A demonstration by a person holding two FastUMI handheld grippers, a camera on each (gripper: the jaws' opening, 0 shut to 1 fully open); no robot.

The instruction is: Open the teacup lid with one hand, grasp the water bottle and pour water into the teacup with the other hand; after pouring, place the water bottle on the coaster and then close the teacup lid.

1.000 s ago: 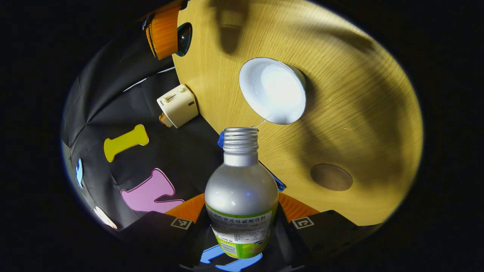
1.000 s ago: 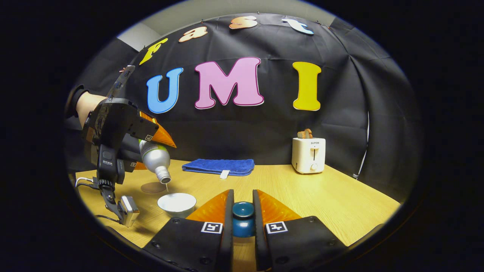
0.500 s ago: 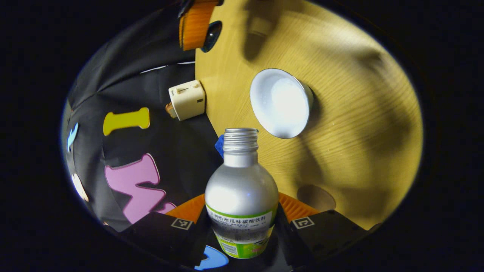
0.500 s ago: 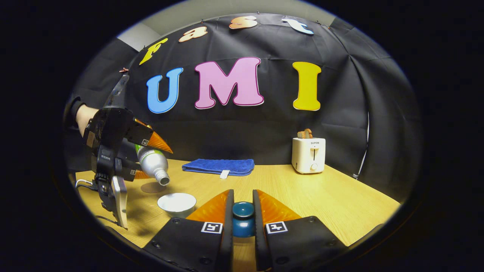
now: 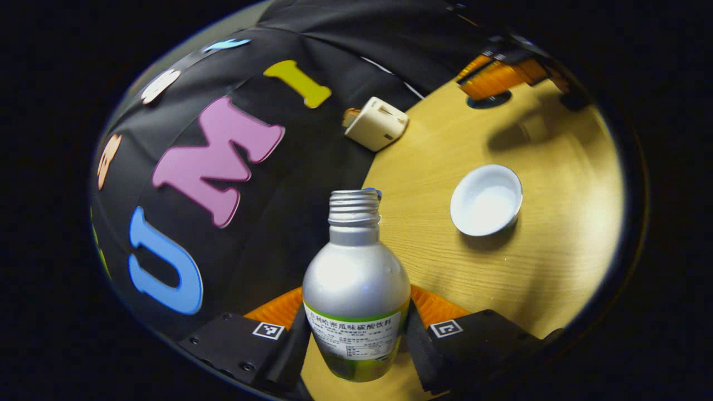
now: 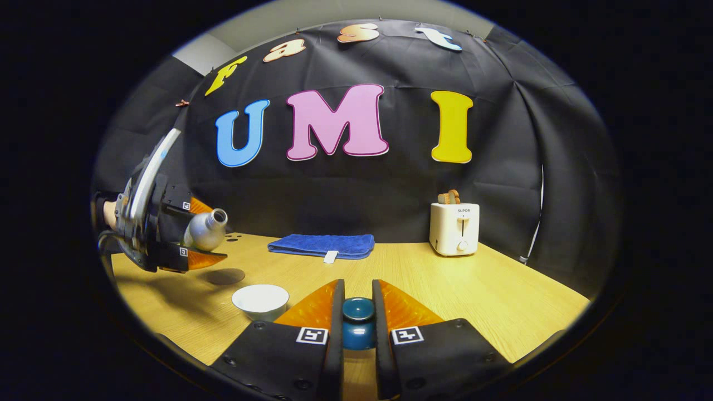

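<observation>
silver and uncapped, the water bottle [image 5: 355,278] sat clamped between the two fingers of the left gripper [image 5: 356,328] in the left gripper view, both fingers pressing its labelled lower body and its threaded neck pointing straight ahead of the gripper. ahead and to that gripper's right, the white teacup [image 5: 486,199] stood open on the wooden table [image 5: 562,250], well apart from the bottle mouth. farther ahead, a cream toaster [image 5: 376,123] rested at the table's far edge, and beyond the cup the right gripper [image 5: 496,78] appeared above a dark round lid. in the right gripper view, the right gripper [image 6: 357,312] was clenched on the blue teacup lid [image 6: 357,320], gripping it by its knob with a finger on each side, held above the table [image 6: 501,289]. the teacup [image 6: 260,298] stood just to that gripper's left, lidless. beyond it lay the round brown coaster [image 6: 224,275], bare. above the coaster, the left gripper [image 6: 195,236], with a hand behind it, held the bottle [image 6: 205,231] tilted with its mouth raised, off the table. a folded blue towel [image 6: 323,245] and the toaster [image 6: 454,228] sat far ahead.
</observation>
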